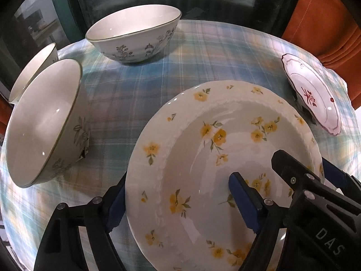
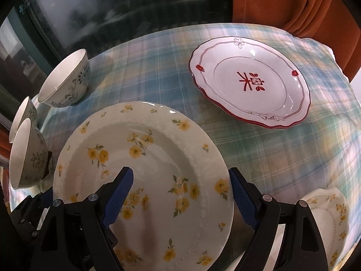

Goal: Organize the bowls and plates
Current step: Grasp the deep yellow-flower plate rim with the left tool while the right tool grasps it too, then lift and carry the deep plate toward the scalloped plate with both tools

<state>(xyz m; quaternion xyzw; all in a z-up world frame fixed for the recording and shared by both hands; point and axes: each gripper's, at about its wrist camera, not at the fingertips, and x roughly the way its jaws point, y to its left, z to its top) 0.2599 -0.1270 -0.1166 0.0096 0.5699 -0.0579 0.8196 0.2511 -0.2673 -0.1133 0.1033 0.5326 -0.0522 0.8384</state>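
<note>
A cream plate with yellow flowers point(image 1: 214, 135) point(image 2: 146, 146) lies near the front of the plaid-clothed table point(image 1: 140, 85). My left gripper point(image 1: 180, 201) is open astride its left rim, with one blue finger outside the rim and one over the well. My right gripper point(image 2: 182, 194) point(image 1: 302, 164) is open astride the right rim in the same way. No pad visibly presses on the plate. Three white bowls with grey-blue flowers stand on the left: a large one point(image 1: 135, 36) point(image 2: 65, 81) at the back and two smaller ones point(image 1: 45, 122) point(image 1: 33, 72) near the edge.
A white plate with a red rim and red motif point(image 2: 250, 81) point(image 1: 313, 94) sits at the back right on a second like it. A scalloped yellow-flowered dish point(image 2: 329, 221) lies at the front right. Dark glass stands behind the table and orange fabric point(image 2: 293, 4) at the right.
</note>
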